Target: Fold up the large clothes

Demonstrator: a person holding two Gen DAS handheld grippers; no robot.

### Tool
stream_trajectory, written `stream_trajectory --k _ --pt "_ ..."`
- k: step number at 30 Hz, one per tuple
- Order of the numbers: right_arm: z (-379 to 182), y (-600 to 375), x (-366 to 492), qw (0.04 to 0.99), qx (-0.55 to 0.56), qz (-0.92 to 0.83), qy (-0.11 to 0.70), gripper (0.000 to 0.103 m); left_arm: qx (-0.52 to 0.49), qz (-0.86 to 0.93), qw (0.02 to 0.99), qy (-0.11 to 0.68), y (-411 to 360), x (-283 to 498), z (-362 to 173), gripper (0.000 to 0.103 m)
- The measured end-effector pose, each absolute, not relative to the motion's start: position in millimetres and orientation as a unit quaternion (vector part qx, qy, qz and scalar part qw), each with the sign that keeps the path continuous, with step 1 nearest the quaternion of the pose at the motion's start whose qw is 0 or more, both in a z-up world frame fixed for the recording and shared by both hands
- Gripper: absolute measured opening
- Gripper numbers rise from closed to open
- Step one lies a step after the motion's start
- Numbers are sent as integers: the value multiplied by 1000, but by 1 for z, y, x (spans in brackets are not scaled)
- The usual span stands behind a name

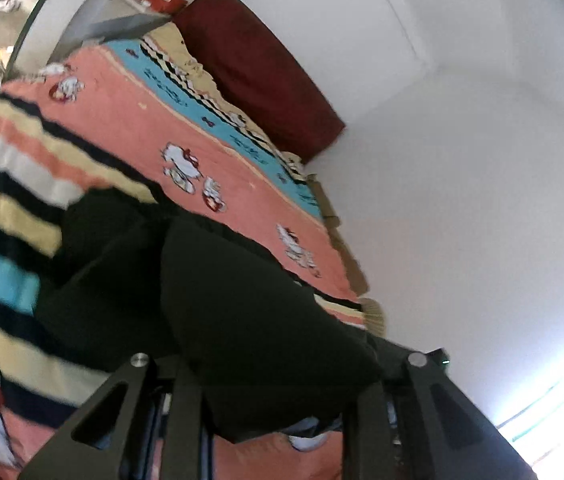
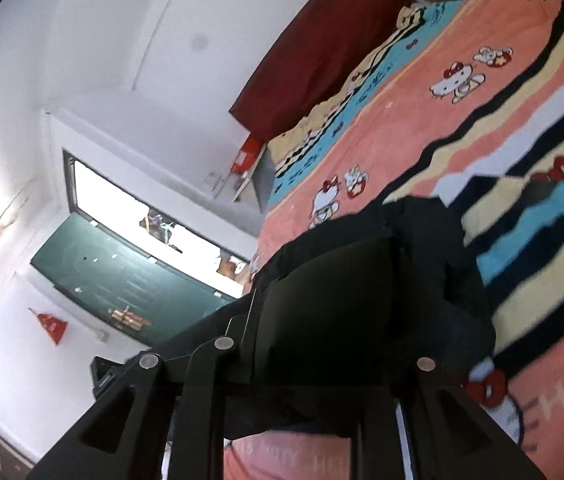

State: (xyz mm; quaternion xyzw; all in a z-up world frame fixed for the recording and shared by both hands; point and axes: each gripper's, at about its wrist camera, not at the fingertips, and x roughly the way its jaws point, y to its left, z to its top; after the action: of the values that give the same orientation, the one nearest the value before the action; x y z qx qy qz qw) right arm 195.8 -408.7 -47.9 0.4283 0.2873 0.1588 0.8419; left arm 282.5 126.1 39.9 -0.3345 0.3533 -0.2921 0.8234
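A bed fills most of both views, covered by a bedsheet (image 1: 130,120) (image 2: 442,92) in coral with cartoon cats, a turquoise band and black, cream and white stripes. A dark red headboard cushion (image 1: 258,64) (image 2: 322,44) leans against the white wall (image 1: 462,160) at the head of the bed. In the right wrist view a window (image 2: 122,200) with a dark green panel below it sits in the far wall, and a red box (image 2: 248,154) stands on a shelf beside the bed; no open container with visible contents appears in either view.

The black garment (image 1: 242,300) (image 2: 362,300) lies bunched on the striped part of the sheet and rises in front of both cameras. The left gripper (image 1: 278,396) has its jaws spread fairly wide, with a thick fold of the black cloth draped between them and against the fingers (image 1: 370,420); whether they actually pinch it cannot be told. The right gripper (image 2: 310,392) shows the same: jaws apart, black cloth filling the gap, grip uncertain. The garment looks plain, matte and heavily rumpled, with soft rounded folds and a gathered edge toward the far side.
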Motion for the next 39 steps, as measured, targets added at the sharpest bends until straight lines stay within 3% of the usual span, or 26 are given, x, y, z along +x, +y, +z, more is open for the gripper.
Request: stream_trajectory --k 7,17,20,24,26,32,39 --pt "-57 -412 267 844 427 110 306 20 -320 -248 830 384 108 371 22 24" --pt "-93 -407 369 839 408 45 357 26 -315 -192 815 448 88 488 -60 30" --pt "-111 -408 392 835 408 29 368 34 -323 -193 806 457 87 510 -89 31" --pt "-136 -418 408 825 436 10 359 61 -346 -212 793 455 91 526 -123 31" --pt "-148 -423 414 822 445 3 354 64 -364 -227 784 449 94 530 -136 32" --pt "-169 -425 426 814 458 -1 358 67 -375 -226 775 455 94 538 -142 32" --pt "-159 -428 427 817 448 -21 362 70 -361 -204 777 473 98 548 -100 33"
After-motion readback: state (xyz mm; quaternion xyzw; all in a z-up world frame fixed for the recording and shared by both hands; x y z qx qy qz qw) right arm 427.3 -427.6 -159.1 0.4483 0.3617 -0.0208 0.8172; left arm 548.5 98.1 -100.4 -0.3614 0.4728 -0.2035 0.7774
